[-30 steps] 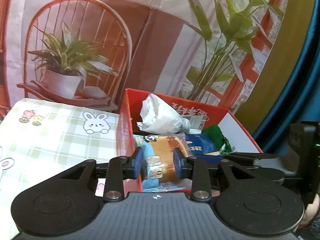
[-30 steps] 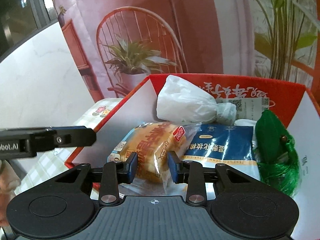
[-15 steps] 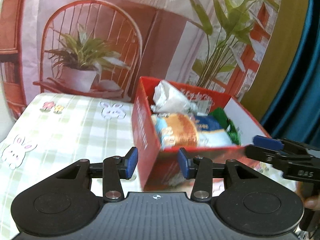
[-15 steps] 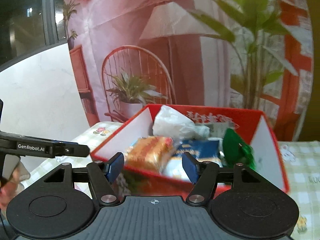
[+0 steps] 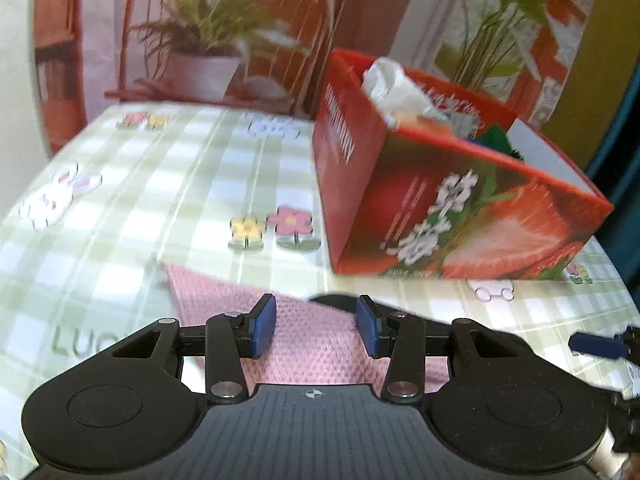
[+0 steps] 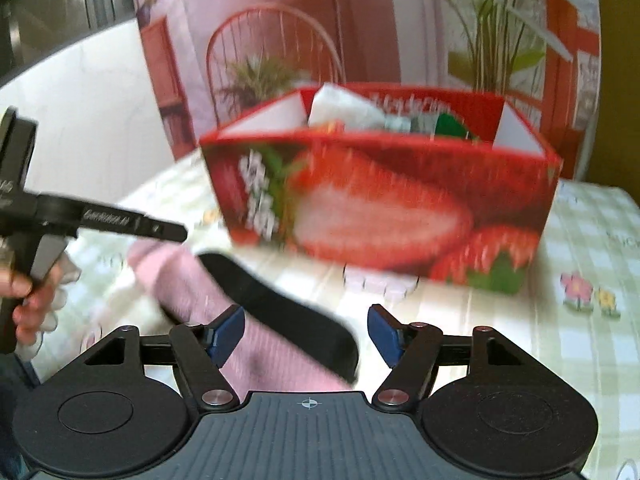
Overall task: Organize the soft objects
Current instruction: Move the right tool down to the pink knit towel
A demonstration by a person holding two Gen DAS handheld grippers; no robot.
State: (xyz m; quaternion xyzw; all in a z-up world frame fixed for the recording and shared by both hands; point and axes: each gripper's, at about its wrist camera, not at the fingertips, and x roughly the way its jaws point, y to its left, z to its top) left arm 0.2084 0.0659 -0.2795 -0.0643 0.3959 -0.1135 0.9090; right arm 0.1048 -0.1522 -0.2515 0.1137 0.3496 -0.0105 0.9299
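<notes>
Pink waffle-knit cloth (image 5: 316, 344) beneath your left gripper (image 5: 316, 330), fingers spread, empty, your right gripper (image 6: 306, 334) wide open above cloth and flat black strip (image 6: 280, 304), glossy strawberry-print box (image 6: 380, 208) beyond.

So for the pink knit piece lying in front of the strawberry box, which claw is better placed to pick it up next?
Left, probably, though it's close. The left claw is open with the pink knit cloth centred between its fingers. The right claw is also open over it, but the black item lies across the cloth there. The red box stands just beyond.

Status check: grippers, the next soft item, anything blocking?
Left gripper and right gripper open, empty. Pink knit cloth on table, black piece across it. Path unobstructed.
</notes>
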